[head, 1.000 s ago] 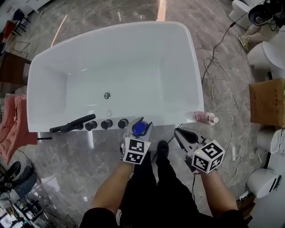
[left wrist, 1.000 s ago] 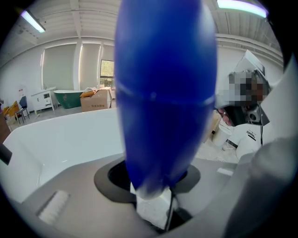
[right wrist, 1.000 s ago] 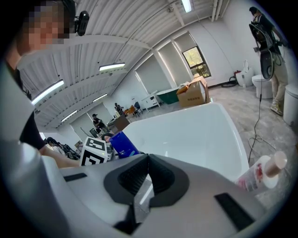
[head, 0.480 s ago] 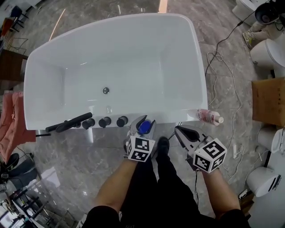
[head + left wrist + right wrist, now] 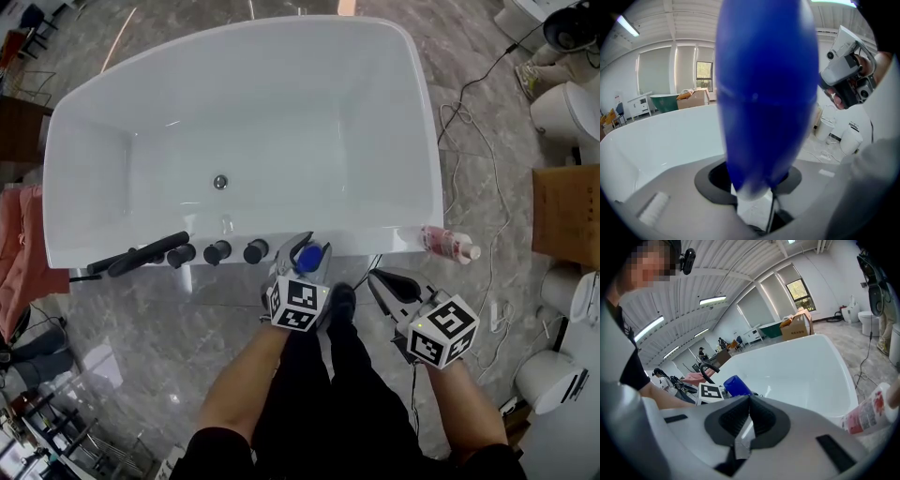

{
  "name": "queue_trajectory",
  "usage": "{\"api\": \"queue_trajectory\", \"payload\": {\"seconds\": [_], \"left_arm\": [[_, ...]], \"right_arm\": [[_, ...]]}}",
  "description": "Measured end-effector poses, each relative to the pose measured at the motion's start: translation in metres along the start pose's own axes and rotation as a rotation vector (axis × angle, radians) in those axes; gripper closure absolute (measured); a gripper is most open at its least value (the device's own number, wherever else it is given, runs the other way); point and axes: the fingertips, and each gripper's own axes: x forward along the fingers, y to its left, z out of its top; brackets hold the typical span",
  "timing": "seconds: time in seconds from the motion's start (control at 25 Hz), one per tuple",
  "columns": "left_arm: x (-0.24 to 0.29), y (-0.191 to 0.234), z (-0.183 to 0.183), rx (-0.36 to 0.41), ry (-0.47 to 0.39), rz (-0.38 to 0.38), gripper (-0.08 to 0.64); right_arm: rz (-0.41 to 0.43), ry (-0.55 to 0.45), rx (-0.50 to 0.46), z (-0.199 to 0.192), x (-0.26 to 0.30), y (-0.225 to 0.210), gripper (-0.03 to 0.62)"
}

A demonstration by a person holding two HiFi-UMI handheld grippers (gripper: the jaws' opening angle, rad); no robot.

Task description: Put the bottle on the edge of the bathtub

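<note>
The marble floor carries a white tub that fills the head view from 9 to 2 o'clock, its drain near the middle of the basin. A cardboard box stands on the floor at 3 o'clock, well apart from the tub, with a toilet beyond it at 2 o'clock. A black spout and three black knobs sit on the near rim of the tub at 8 o'clock. The left hand-held gripper is at 6 o'clock of the tub, just over the near rim, and grasps the blue bottle between its jaws; in the left gripper view the bottle fills the gap between the jaws. The right hand-held gripper is at 5 o'clock, off the tub and above the floor, clenched with its pads together and nothing between them. A pink bottle lies on its side just beside the near right corner of the tub at 4 o'clock. A cable runs across the floor along the right side of the tub.
</note>
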Motion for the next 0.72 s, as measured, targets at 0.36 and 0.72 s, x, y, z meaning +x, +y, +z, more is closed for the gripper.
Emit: {"api": "queue_trajectory", "payload": {"seconds": [0.36, 0.72], "left_arm": [[0.013, -0.004, -0.008, -0.012, 0.000, -0.005, 0.393], [0.021, -0.003, -0.009, -0.052, -0.025, 0.005, 0.393]], "right_arm": [[-0.002, 0.010, 0.011, -0.008, 0.004, -0.008, 0.580], [-0.005, 0.032, 0.040, -0.027, 0.007, -0.017, 0.580]]}}
